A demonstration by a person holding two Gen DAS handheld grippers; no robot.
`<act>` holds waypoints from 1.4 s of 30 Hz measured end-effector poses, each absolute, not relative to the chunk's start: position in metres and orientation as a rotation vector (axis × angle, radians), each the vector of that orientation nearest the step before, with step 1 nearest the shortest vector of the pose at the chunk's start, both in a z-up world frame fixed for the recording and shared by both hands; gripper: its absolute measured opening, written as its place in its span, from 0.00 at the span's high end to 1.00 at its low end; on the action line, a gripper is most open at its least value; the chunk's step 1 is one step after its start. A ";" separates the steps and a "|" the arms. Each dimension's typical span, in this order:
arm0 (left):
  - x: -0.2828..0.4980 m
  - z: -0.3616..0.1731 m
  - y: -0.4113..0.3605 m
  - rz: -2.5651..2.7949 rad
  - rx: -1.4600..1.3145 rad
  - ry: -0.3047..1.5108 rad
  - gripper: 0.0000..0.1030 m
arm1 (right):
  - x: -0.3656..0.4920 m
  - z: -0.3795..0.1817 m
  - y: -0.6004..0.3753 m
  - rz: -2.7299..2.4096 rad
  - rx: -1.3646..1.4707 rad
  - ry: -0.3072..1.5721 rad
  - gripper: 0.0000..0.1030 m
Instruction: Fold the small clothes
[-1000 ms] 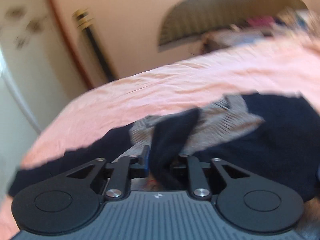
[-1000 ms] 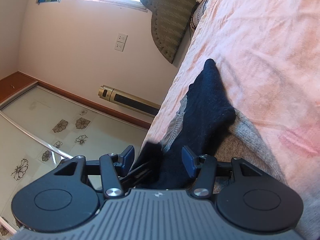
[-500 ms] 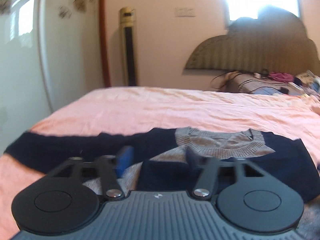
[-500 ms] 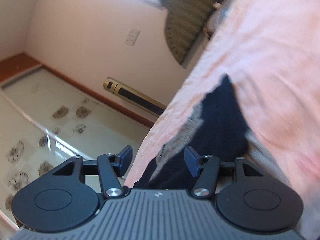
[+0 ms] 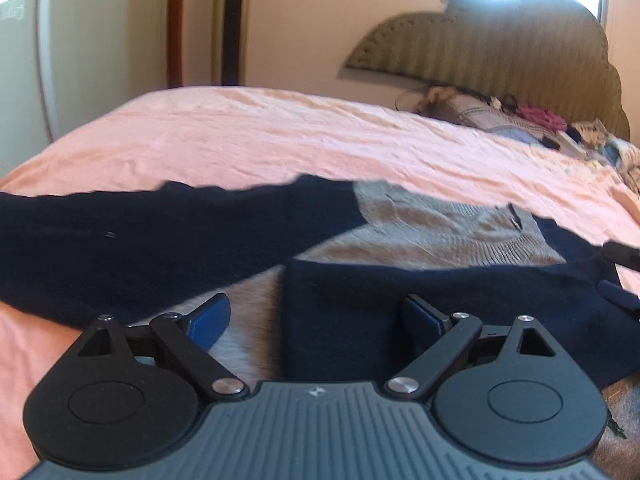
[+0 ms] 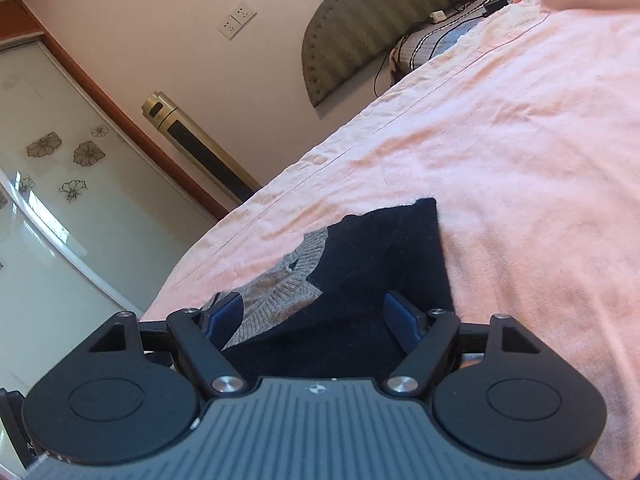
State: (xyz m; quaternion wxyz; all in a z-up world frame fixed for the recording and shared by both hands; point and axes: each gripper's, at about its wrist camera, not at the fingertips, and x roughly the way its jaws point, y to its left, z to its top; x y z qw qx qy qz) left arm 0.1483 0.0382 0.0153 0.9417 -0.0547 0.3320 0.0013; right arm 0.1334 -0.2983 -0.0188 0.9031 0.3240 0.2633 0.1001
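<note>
A small navy and grey knit sweater (image 5: 420,232) lies flat on the pink bed sheet (image 5: 280,136). Its left sleeve (image 5: 120,236) stretches out to the left. Its right sleeve (image 5: 400,300) is folded across the grey front. My left gripper (image 5: 316,316) is open and empty just above the folded sleeve. My right gripper (image 6: 316,312) is open and empty over the sweater's navy shoulder (image 6: 384,264), near the grey collar (image 6: 296,280). The right gripper's tip also shows at the right edge of the left wrist view (image 5: 620,276).
A padded headboard (image 5: 500,52) and a pile of clothes and cables (image 5: 540,120) lie at the far end of the bed. A gold tower fan (image 6: 200,148) and a glass wardrobe door (image 6: 52,184) stand by the wall beyond the bed's left edge.
Both grippers have opened wide and let go of the navy sleeve. The sleeve now lies folded across the sweater's front. The left camera has levelled out and pulled back.
</note>
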 end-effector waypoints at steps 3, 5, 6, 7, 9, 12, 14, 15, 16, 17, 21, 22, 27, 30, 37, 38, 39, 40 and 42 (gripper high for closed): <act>0.127 0.031 0.092 0.078 -0.215 0.582 0.09 | 0.132 -0.018 -0.297 0.204 0.664 0.539 0.25; 0.117 0.039 0.147 0.172 -0.324 0.539 0.08 | 0.133 -0.019 -0.299 0.210 0.685 0.532 0.25; 0.112 0.040 0.175 0.223 -0.385 0.525 0.08 | 0.132 -0.020 -0.301 0.212 0.695 0.529 0.25; 0.108 0.040 0.208 0.280 -0.463 0.515 0.08 | 0.132 -0.020 -0.301 0.214 0.700 0.527 0.25; 0.101 0.032 0.278 0.390 -0.662 0.518 0.08 | 0.132 -0.020 -0.300 0.217 0.696 0.526 0.23; 0.093 0.016 0.352 0.345 -0.966 0.465 0.08 | 0.133 -0.019 -0.299 0.222 0.691 0.525 0.20; 0.096 0.011 0.376 0.325 -1.090 0.450 0.08 | 0.133 -0.019 -0.298 0.224 0.692 0.523 0.20; 0.099 0.012 0.380 0.332 -1.102 0.439 0.08 | 0.133 -0.020 -0.298 0.226 0.694 0.522 0.19; 0.104 0.012 0.382 0.346 -1.099 0.431 0.08 | 0.133 -0.020 -0.299 0.226 0.695 0.522 0.19; 0.108 0.012 0.382 0.363 -1.091 0.428 0.10 | 0.133 -0.020 -0.298 0.226 0.694 0.522 0.19; 0.127 0.011 0.377 0.456 -0.991 0.478 0.76 | 0.133 -0.020 -0.298 0.226 0.696 0.521 0.19; 0.128 0.010 0.376 0.483 -0.965 0.487 0.82 | 0.133 -0.020 -0.298 0.226 0.696 0.521 0.19; 0.137 0.035 0.342 0.564 -0.701 0.492 0.95 | 0.133 -0.019 -0.298 0.226 0.696 0.520 0.18; 0.145 0.073 0.256 0.490 -0.350 0.430 0.97 | 0.133 -0.019 -0.298 0.227 0.697 0.520 0.18; 0.118 0.048 -0.002 -0.145 0.339 0.527 0.93 | 0.132 -0.020 -0.300 0.235 0.703 0.517 0.18; 0.114 0.038 -0.018 -0.205 0.374 0.570 0.93 | 0.132 -0.019 -0.300 0.236 0.703 0.517 0.18; 0.107 0.029 -0.028 -0.255 0.411 0.598 0.94 | 0.132 -0.019 -0.300 0.237 0.702 0.518 0.18; 0.099 0.024 -0.033 -0.253 0.451 0.575 0.94 | 0.131 -0.019 -0.300 0.239 0.702 0.518 0.18; 0.081 0.022 -0.030 -0.221 0.486 0.528 0.72 | 0.131 -0.020 -0.301 0.244 0.706 0.517 0.18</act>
